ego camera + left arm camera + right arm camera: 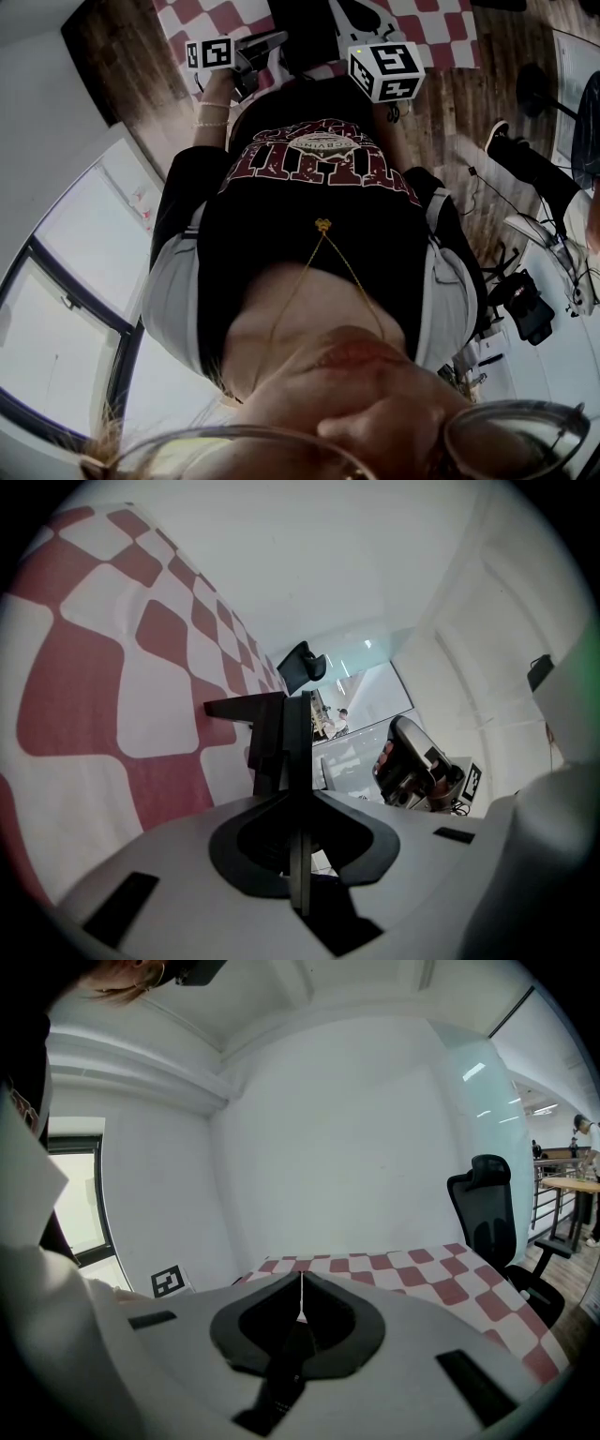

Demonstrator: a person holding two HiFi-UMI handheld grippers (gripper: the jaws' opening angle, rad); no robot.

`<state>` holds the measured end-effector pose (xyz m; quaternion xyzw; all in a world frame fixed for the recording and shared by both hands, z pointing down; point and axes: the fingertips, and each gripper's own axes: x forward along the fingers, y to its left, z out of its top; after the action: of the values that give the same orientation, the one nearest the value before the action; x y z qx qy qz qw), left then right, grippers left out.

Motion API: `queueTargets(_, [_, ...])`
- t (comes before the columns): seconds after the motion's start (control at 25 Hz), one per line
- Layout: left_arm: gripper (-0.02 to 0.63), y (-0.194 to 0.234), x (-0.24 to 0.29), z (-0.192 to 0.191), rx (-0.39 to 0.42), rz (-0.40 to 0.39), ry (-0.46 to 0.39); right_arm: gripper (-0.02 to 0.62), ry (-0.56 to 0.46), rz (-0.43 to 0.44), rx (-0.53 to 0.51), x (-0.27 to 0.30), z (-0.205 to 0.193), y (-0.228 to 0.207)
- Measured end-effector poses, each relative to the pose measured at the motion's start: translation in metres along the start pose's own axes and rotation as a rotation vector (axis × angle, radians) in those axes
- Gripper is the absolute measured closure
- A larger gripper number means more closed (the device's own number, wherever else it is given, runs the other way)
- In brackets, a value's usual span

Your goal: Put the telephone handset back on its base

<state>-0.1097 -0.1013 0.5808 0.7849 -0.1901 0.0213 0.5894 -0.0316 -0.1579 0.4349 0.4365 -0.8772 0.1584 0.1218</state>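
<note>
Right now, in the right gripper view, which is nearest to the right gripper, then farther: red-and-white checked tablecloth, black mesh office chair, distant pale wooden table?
1. red-and-white checked tablecloth: directly ahead.
2. black mesh office chair: right, past the cloth.
3. pale wooden table: far right, background.

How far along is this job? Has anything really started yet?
Done: nothing that shows. No telephone or base appears in any view. In hand: nothing. The left gripper and the right gripper both have their jaws together with nothing between them, held up by the person's shirt near the checked tablecloth. Left: the whole job, finding the handset, gripping it and setting it on its base.
</note>
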Motion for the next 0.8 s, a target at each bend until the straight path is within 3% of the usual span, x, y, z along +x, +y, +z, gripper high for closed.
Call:
queueTargets(0.52, [0.531, 0.008, 0.003, -0.002, -0.008, -0.006, -0.02, 0.574, 0.004, -0.006, 0.002, 0.0, -0.001, -0.002])
queueTargets(0.8, [0.531, 0.01, 0.004, -0.003, 0.032, 0.014, -0.023, 0.574, 0.003, -0.001, 0.005, -0.001, -0.002, -0.002])
